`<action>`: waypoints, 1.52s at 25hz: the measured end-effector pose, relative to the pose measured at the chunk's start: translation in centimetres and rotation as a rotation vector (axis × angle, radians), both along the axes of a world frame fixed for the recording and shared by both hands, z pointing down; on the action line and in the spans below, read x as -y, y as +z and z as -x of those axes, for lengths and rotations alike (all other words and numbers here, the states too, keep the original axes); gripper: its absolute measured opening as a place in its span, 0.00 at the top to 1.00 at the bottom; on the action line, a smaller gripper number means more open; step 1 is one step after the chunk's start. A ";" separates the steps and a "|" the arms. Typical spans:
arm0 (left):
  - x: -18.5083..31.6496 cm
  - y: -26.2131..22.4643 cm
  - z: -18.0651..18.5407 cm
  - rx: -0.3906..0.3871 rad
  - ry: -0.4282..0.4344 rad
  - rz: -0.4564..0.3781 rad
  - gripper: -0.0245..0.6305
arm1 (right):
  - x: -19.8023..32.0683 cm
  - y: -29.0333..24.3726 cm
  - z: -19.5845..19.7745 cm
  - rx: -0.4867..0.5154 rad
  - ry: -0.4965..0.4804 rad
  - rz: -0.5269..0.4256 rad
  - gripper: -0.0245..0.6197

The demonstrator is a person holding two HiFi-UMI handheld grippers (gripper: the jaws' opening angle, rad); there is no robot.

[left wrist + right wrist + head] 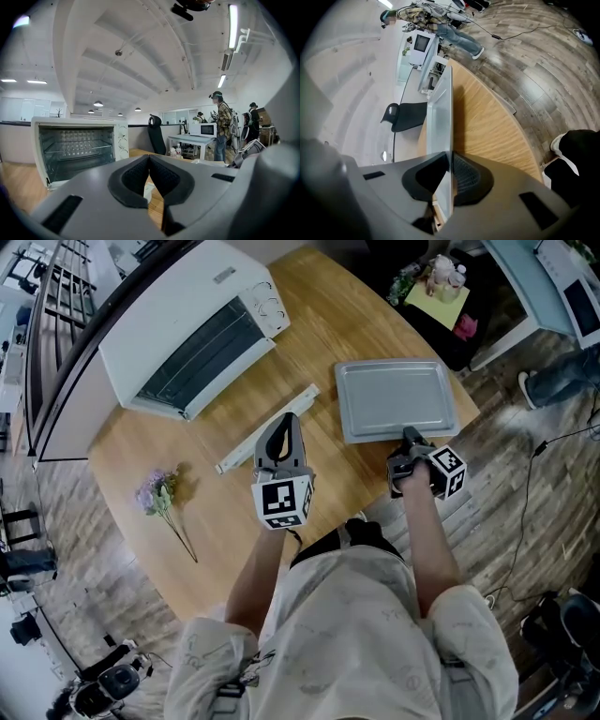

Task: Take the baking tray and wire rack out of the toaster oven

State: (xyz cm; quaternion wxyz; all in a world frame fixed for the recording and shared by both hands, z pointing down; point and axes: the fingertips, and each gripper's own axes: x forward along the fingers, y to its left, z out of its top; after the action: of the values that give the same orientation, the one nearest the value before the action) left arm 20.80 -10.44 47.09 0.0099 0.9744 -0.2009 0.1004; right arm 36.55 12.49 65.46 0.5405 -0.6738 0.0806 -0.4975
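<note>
Baking tray [394, 397] rests on the right side of the round wooden counter [309, 315], its near edge clamped between the jaws of the right gripper [411, 439]. Left gripper [284, 423] hovers over the middle of the counter, jaws closed with nothing between them. Toaster oven [187, 324] stands at the far left; the wire rack [77, 147] seems to sit inside it. Purple flowers [157, 491] lie at the near left
</note>
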 end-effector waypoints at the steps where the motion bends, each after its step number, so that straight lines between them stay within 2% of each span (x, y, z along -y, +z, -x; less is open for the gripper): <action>1: 0.0 0.1 0.0 0.001 0.001 0.001 0.94 | -0.1 0.2 0.1 0.014 0.004 0.017 0.87; 18: 0.1 0.4 -0.3 0.007 -0.006 0.010 0.94 | -0.1 1.3 -0.1 0.066 0.021 0.119 0.87; 19: 0.1 0.4 -0.3 0.007 -0.005 0.010 0.94 | -0.1 1.2 -0.2 0.061 0.020 0.123 0.85; 23: 0.2 0.7 -0.4 0.008 -0.001 0.010 0.94 | 0.7 0.4 -0.7 0.050 0.012 0.112 0.64; 25: 0.3 0.7 -0.5 0.007 -0.001 0.010 0.94 | 1.0 0.0 -0.8 0.056 0.000 0.125 0.60; 30: 0.5 0.4 -0.8 -0.001 -0.003 0.009 0.94 | 1.3 -0.4 -0.7 0.075 -0.024 0.184 0.47; 33: 0.8 0.4 -0.6 -0.004 -0.011 0.008 0.94 | 1.2 -0.8 -0.5 0.092 -0.051 0.256 0.35; 38: 1.5 0.0 -0.4 -0.014 -0.029 0.010 0.94 | 1.6 -1.8 -1.0 0.073 -0.070 0.262 0.33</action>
State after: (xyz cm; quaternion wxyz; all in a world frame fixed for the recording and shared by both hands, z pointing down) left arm 21.21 -11.98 47.13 0.0175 0.9720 -0.2145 0.0942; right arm 37.59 10.92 63.70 0.4326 -0.7169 0.0190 -0.5464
